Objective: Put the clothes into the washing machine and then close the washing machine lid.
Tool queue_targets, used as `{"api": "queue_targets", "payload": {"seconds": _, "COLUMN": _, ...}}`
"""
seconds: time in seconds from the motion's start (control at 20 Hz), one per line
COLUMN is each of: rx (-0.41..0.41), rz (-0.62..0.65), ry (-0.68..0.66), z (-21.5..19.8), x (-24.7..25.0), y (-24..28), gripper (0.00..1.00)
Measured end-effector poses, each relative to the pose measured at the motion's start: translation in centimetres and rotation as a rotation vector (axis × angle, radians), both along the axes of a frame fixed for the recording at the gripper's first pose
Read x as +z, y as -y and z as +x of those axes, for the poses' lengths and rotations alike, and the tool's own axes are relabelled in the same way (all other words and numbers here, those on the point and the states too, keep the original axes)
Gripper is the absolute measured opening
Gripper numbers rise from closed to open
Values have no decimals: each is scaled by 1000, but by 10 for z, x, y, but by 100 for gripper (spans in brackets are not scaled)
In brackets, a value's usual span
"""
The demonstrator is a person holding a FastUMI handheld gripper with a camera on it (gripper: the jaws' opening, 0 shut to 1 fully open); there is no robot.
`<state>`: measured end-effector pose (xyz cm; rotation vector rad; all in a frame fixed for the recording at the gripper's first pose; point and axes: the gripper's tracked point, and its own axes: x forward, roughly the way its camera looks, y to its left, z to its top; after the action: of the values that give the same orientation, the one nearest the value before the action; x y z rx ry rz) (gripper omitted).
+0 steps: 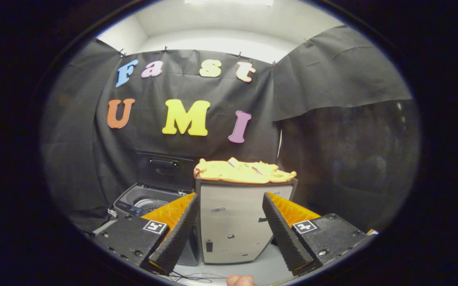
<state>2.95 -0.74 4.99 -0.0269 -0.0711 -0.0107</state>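
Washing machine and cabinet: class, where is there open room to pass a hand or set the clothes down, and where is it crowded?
Free: the washing machine mouth under its raised lid, left of the cabinet; the pale floor before the cabinet. Crowded: the cabinet top, covered by yellow clothes. The open tongs hold nothing.

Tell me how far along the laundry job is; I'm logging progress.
Done: the washing machine lid already stands open. In hand: nothing; the gripper fingers are open, short of the cabinet. Left: the yellow clothes still lie on the cabinet; load them, then close the lid.
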Motion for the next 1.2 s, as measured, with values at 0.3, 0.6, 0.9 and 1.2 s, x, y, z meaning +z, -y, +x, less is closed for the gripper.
{"api": "queue_targets", "payload": {"seconds": 0.3, "rx": -54, "rz": 28, "ry": 33, "z": 47, "x": 49, "y": 21, "gripper": 100}}
{"api": "queue_targets", "payload": {"seconds": 0.6, "rx": -55, "rz": 65, "ry": -14, "z": 105, "x": 77, "y": 39, "gripper": 100}}
{"api": "queue_targets", "payload": {"seconds": 0.9, "rx": 16, "rz": 18, "ry": -115, "z": 196, "x": 98, "y": 51, "gripper": 100}}
{"api": "queue_targets", "payload": {"seconds": 1.2, "rx": 84, "rz": -18, "ry": -231, "z": 290, "x": 107, "y": 49, "gripper": 100}}
